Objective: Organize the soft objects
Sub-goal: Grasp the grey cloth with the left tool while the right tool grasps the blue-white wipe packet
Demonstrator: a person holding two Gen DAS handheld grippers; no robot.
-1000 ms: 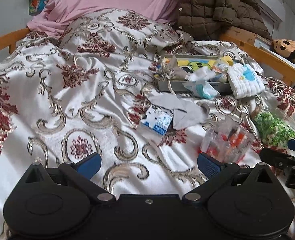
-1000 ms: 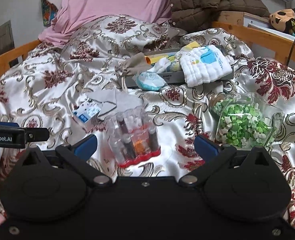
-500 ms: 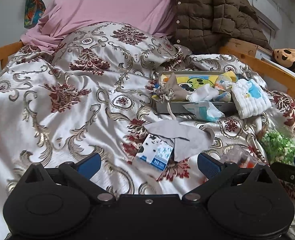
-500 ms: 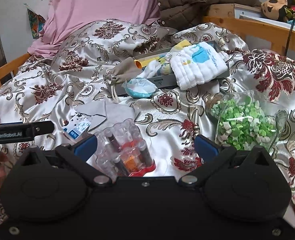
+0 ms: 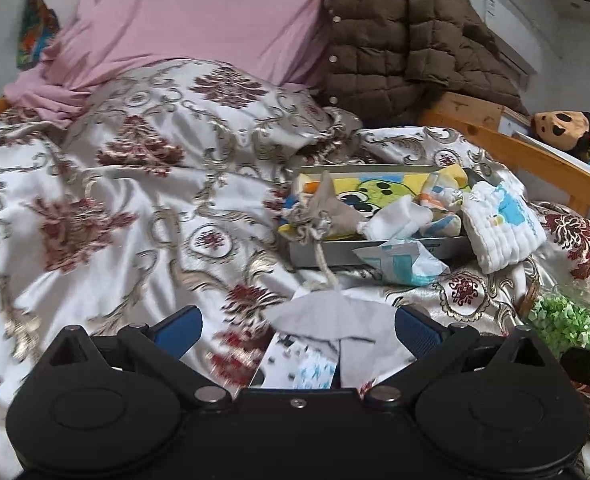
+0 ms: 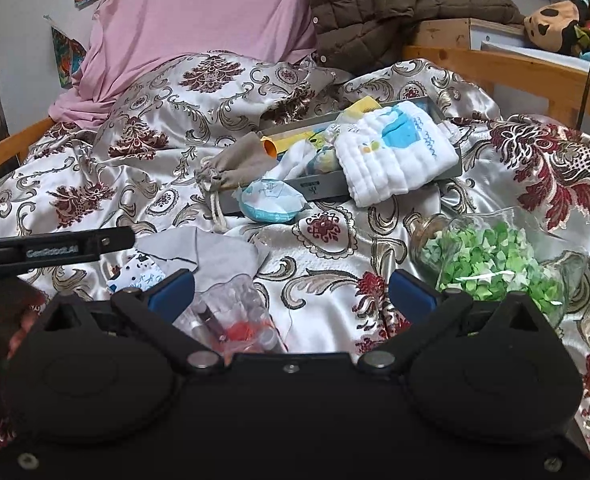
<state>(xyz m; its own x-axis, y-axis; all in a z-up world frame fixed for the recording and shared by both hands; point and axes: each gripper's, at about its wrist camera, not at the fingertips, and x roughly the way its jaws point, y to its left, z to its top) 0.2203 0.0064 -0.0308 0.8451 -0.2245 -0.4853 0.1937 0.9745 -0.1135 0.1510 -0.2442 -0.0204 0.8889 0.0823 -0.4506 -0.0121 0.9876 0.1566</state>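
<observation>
A grey cloth [image 5: 335,316] with a white-and-blue patterned piece [image 5: 307,368] lies on the bedspread, right between the fingers of my open left gripper [image 5: 297,324]. Beyond it a grey tray [image 5: 375,250] holds a beige drawstring pouch [image 5: 331,208], a yellow cartoon cloth [image 5: 371,190] and small socks. A white quilted cloth [image 5: 499,226] hangs over the tray's right end, and a light blue packet [image 5: 407,264] leans on its front. My right gripper [image 6: 291,288] is open over a clear case of small tubes [image 6: 235,320]. The same grey cloth [image 6: 199,248] shows left of it.
A glass jar of green paper bits [image 6: 491,260] lies on its side at the right. A pink pillow [image 5: 199,20] and a brown quilted jacket [image 5: 407,36] lean at the bed's head. A wooden bed rail [image 6: 515,68] runs along the right, with a plush toy [image 6: 555,20] behind.
Both grippers have moved forward toward the tray. The grey cloth now sits between the left gripper's fingers, and the tube case has slid close under the right gripper.
</observation>
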